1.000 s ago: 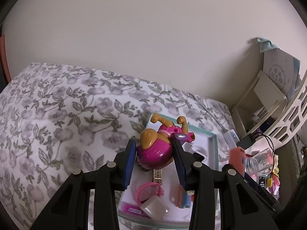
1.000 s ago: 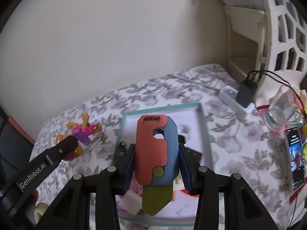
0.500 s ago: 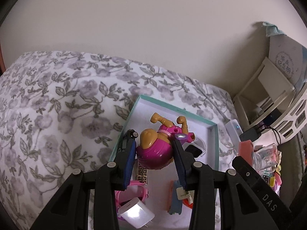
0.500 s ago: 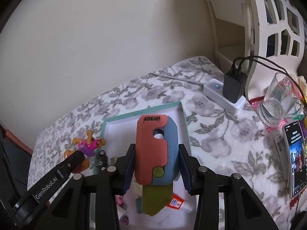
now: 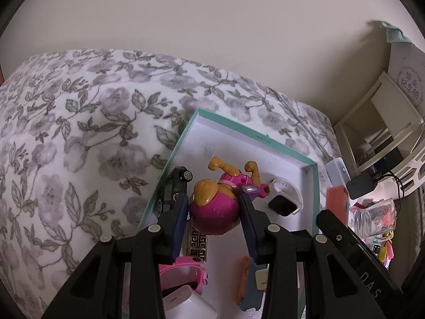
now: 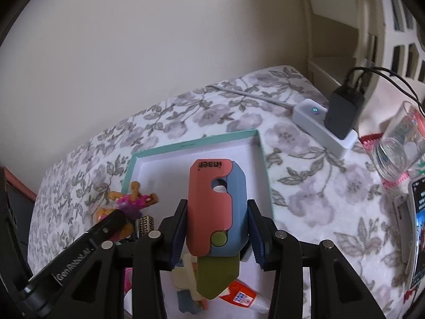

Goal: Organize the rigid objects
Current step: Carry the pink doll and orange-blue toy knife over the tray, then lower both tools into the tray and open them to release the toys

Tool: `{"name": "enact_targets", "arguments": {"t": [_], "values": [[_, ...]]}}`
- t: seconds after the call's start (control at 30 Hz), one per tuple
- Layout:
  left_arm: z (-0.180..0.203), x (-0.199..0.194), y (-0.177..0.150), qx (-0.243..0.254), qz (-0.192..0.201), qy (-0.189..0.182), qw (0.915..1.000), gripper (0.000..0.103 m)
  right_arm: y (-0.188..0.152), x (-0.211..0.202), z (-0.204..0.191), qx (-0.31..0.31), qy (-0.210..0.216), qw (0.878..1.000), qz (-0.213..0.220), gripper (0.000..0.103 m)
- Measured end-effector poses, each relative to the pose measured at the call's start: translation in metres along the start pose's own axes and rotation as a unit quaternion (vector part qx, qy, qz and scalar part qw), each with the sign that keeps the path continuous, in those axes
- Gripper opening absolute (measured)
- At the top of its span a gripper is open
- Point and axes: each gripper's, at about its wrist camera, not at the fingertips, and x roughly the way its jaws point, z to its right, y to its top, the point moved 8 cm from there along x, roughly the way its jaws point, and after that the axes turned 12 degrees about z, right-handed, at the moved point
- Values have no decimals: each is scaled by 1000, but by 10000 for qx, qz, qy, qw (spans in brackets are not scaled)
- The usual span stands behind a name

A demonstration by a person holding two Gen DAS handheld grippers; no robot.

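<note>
My left gripper (image 5: 213, 219) is shut on a pink and tan toy figure (image 5: 216, 208), head down, just above the white floor of a teal-rimmed box (image 5: 255, 134). My right gripper (image 6: 216, 226) is shut on a salmon, blue and green toy knife (image 6: 215, 210), held upright over the same box (image 6: 196, 142). In the right wrist view the toy figure (image 6: 132, 200) and the left gripper's arm show at lower left. The box holds a black toy car (image 5: 174, 186), a white smartwatch (image 5: 283, 198), a patterned block (image 5: 196, 243), a pink item (image 5: 183, 271) and a white charger (image 5: 186, 304).
The box lies on a floral bedspread (image 5: 79, 138). At the right stand a white power strip with a black adapter (image 6: 342, 111), a glass (image 6: 398, 148), a phone (image 6: 418, 236) and a white shelf unit (image 5: 382, 122). A glue tube (image 6: 241, 296) lies in the box's near end.
Both grippers have come down and forward over the box with their toys still held. The box has grown larger in both views and its contents now show under the fingers.
</note>
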Motion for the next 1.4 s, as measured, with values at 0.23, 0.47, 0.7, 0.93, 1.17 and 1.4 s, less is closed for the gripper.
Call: {"name": "enact_targets", "arguments": {"t": [0.23, 0.47, 0.7, 0.93, 1.17, 1.4], "values": [[-4, 6, -6, 46, -109, 86, 9999, 41, -4, 7, -17, -207, 96, 9997, -55, 45], [-11, 12, -12, -34, -279, 151, 9995, 41, -11, 14, -20, -183, 117, 9996, -181, 45], [-16, 14, -11, -244, -344, 87, 9991, 41, -16, 18, -24, -380, 28, 9990, -226, 45], [-19, 14, -10, -422, -411, 42, 9983, 41, -20, 20, -28, -517, 3, 9983, -284, 45], [-22, 14, -10, -524, -477, 38, 9975, 41, -22, 21, -30, -644, -36, 9973, -341, 45], [-24, 15, -11, -568, -559, 61, 9968, 46, -23, 21, -30, -611, -32, 9975, -367, 47]]}}
